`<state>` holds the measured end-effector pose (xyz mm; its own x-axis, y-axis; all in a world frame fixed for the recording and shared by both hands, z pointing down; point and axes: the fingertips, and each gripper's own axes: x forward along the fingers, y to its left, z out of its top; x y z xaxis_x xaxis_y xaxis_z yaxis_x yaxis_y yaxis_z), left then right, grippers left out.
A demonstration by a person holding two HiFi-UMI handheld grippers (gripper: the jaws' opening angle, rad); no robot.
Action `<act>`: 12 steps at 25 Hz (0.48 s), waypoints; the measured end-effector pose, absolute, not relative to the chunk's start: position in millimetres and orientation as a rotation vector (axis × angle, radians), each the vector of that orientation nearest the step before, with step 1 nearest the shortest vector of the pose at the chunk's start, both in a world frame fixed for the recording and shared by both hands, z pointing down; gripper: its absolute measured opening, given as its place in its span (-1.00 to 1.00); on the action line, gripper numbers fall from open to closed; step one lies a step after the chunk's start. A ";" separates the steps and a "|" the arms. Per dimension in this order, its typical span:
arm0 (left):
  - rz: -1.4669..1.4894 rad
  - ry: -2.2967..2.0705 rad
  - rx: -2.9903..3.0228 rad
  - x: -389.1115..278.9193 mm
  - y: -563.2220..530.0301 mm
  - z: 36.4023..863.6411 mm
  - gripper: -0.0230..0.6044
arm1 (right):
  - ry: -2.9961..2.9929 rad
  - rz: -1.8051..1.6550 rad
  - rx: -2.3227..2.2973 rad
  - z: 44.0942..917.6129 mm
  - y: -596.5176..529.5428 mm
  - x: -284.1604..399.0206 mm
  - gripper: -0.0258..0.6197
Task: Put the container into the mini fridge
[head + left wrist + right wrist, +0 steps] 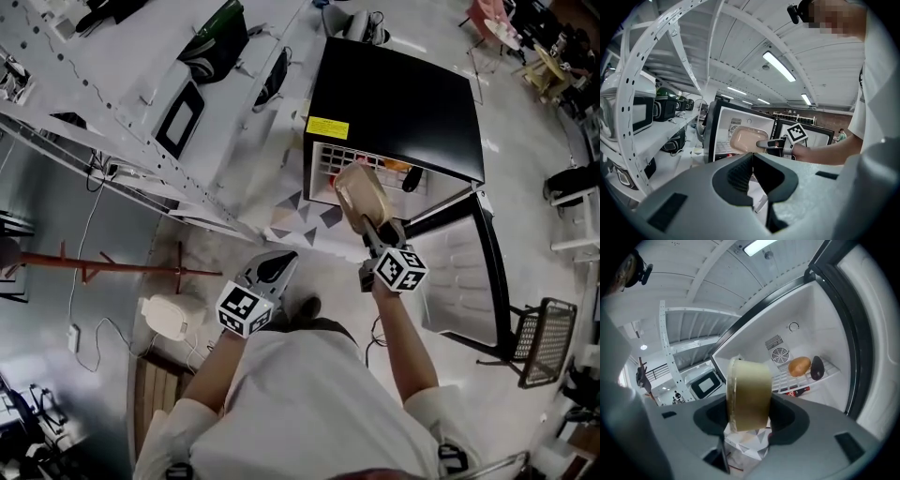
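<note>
Head view: the beige oval plastic container (pixel 361 192) was held by the right gripper (pixel 367 219) at the open black mini fridge (pixel 394 103); left gripper view: the left gripper (pixel 752 164) was closed together on nothing; right gripper view: the container was clamped between half-spread jaws, insertion was judged underway, and a forward reach onto the white wire shelf (pixel 806 377) was called for.

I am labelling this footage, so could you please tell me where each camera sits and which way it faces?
Head view: on the head, steeply down at the open fridge; torso, arms, left gripper and right gripper show.
Left gripper view: on that gripper, facing the fridge; its shut jaws and the right arm show.
Right gripper view: on that gripper, facing into the fridge; its jaws grip the container.
Shared: all three show fridge and container.
</note>
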<state>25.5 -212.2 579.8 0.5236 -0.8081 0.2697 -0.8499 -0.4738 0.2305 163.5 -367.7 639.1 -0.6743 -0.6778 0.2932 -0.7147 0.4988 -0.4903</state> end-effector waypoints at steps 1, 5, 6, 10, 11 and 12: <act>0.177 -1.375 2.432 24.8 -212.3 580.7 -0.91 | -2.666 0.930 1.242 640.6 -371.3 159.7 -0.24; 0.176 -1.368 2.425 20.8 -213.3 583.1 -0.91 | -2.663 0.969 1.266 647.6 -386.1 146.3 -0.24; 0.173 -1.366 2.423 19.6 -214.3 583.6 -0.91 | -2.661 0.978 1.277 649.3 -390.5 144.0 -0.24; 0.171 -1.357 2.418 13.0 -220.1 585.2 -0.91 | -2.655 1.063 1.313 657.4 -410.2 133.3 -0.24; 0.172 -1.354 2.419 11.5 -221.6 585.5 -0.91 | -2.655 1.097 1.319 660.2 -415.3 130.1 -0.24; 0.173 -1.351 2.419 10.2 -222.8 585.9 -0.91 | -2.657 1.138 1.326 663.3 -420.3 126.8 -0.24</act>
<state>10.2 -222.8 585.9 0.5343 -0.7979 0.2790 -0.8425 -0.4759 0.2525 126.8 -420.3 663.3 -0.6516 -0.7102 0.2664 -0.6829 0.3963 -0.6137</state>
